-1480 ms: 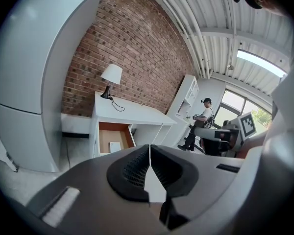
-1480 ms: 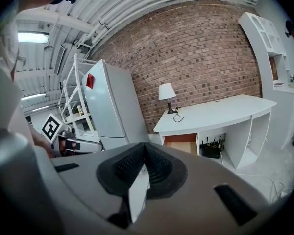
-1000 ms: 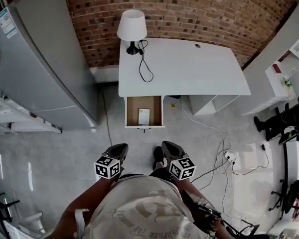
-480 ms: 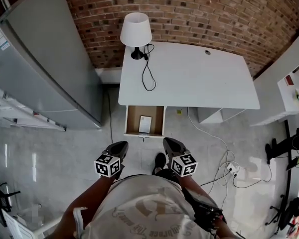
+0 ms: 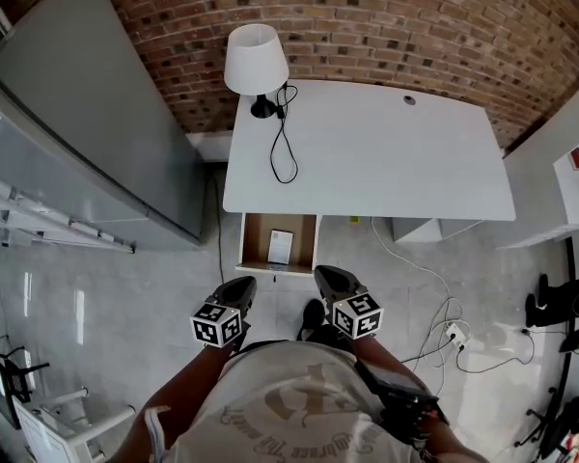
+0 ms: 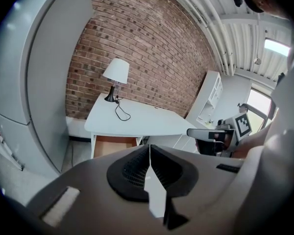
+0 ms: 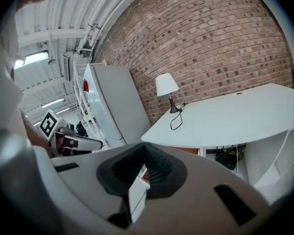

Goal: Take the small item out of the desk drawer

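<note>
L tongs (image 5: 235,289): my jaws together, empty, lower centre-left.
Drawer (image 5: 256,241): open under desk (image 5: 367,152), frame centre.
Small item (image 5: 281,246): white, lies flat in drawer, well apart from my tongs.
R tongs (image 5: 330,282): jaws together, empty, lower centre.

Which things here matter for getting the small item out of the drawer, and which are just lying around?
Job: open drawer, small white item inside it, left gripper, right gripper.
Lying about: lamp, its cord, power strip on the floor.
</note>
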Demonstrator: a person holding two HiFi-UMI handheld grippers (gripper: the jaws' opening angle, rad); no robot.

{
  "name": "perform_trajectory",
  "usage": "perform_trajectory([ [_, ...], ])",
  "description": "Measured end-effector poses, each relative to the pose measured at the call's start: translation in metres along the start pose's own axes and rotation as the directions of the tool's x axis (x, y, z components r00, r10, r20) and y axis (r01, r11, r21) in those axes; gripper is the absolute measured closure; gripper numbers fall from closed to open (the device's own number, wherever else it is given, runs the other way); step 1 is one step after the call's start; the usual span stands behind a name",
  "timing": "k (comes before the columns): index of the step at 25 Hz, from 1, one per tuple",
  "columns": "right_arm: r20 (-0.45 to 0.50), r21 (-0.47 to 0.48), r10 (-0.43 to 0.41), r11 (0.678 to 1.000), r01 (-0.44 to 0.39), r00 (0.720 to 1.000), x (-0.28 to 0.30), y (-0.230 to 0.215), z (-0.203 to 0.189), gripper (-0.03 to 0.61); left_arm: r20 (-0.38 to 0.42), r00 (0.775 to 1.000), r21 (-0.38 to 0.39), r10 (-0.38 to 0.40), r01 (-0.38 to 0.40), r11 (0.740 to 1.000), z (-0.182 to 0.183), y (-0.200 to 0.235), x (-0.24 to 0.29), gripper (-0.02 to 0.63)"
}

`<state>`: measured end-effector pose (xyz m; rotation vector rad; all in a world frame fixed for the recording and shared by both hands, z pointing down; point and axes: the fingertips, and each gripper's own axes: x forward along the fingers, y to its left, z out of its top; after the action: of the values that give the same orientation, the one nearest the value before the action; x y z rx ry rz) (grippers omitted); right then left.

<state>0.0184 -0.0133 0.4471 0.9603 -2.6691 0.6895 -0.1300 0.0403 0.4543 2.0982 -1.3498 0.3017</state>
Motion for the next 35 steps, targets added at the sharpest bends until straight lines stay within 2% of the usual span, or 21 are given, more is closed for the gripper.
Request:
perform_trajectory([
  [10,-0.046,-0.027,0.060,0.998,-0.061,0.997,-0.004,-0.049,0.006,0.572,-0.006,0.997,-0.044,0.072,-0.072,0.996,0.004,-0.016,0.043,0.601],
  [19,-0.070,-0.035,0.115,0.992,-0.118,0.991,-0.001,-0.064,0.003,0.572,-0.014,0.994,-0.047,0.109,-0.109,0.993,0.007,-0.028,0.056,0.601],
  [25,-0.082,-0.003,0.119,0.993,-0.120,0.989,-0.002,-0.067,-0.008,0.572,-0.020,0.991,-0.056,0.136,-0.137,0.989,0.008,-0.022,0.059,0.601],
  [35,-0.092,0.042,0.100,0.994,-0.096,0.991,-0.007,-0.080,-0.014,0.572,-0.057,0.992,-0.023,0.110,-0.111,0.994,0.012,-0.029,0.084,0.601],
])
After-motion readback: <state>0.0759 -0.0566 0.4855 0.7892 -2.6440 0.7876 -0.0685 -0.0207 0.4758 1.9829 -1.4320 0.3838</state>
